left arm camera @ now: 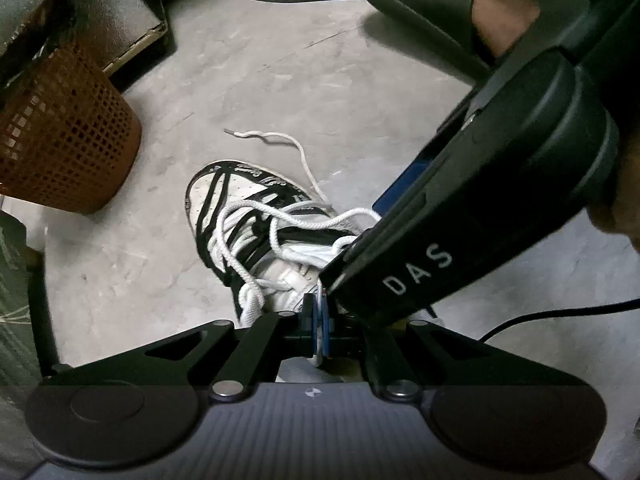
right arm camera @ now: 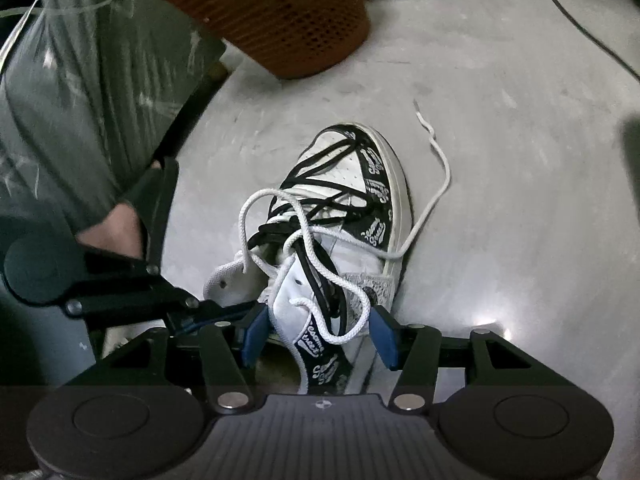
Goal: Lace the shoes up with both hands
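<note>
Left gripper (left arm camera: pixel 320 326) is staying out of it: I am pinching the white lace (right arm camera: pixel 308 236) near the shoe (right arm camera: pixel 344 216) collar on the floor, right gripper (right arm camera: pixel 318 338) spread; lacing is looking loose, unfinished.

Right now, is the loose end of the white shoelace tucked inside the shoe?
No, the white shoelace's free end lies stretched out on the grey floor beside the toe of the shoe.
</note>
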Action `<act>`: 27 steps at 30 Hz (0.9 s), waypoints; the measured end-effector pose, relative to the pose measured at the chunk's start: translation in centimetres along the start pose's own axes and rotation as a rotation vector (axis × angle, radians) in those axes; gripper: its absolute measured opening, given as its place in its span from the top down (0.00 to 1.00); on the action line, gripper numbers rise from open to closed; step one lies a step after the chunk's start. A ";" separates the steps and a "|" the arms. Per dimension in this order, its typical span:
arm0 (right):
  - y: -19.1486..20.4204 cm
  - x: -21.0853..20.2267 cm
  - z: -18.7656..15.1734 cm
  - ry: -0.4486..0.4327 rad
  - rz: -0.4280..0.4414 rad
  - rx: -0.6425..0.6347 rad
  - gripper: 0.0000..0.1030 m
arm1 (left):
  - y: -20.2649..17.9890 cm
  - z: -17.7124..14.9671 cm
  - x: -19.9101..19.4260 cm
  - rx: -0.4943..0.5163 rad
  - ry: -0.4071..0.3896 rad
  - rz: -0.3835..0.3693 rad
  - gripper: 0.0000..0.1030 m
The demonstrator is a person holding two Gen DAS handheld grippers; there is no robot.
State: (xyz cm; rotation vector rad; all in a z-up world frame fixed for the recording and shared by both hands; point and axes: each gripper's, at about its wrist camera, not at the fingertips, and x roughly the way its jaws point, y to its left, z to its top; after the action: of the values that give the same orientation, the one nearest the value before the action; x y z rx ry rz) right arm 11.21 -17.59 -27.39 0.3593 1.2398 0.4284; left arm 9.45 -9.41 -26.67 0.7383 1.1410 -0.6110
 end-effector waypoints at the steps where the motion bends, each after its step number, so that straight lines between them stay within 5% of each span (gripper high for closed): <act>1: 0.1 0.0 0.0 0.001 -0.007 -0.009 0.44 | 0.1 -0.1 0.0 -0.003 0.005 0.004 0.97; 23: -0.1 -0.1 -0.1 -0.008 -0.009 0.016 0.42 | 3.0 -5.0 -2.5 -0.084 0.052 0.058 0.97; 27: 0.0 0.0 -0.1 -0.004 -0.009 0.023 0.42 | 3.3 -5.9 -2.4 -0.116 0.068 0.003 0.97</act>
State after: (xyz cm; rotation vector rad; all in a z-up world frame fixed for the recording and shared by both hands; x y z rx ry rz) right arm 11.11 -17.61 -27.45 0.3741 1.2432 0.4061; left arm 7.83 -2.56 -25.14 0.6650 1.2271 -0.5162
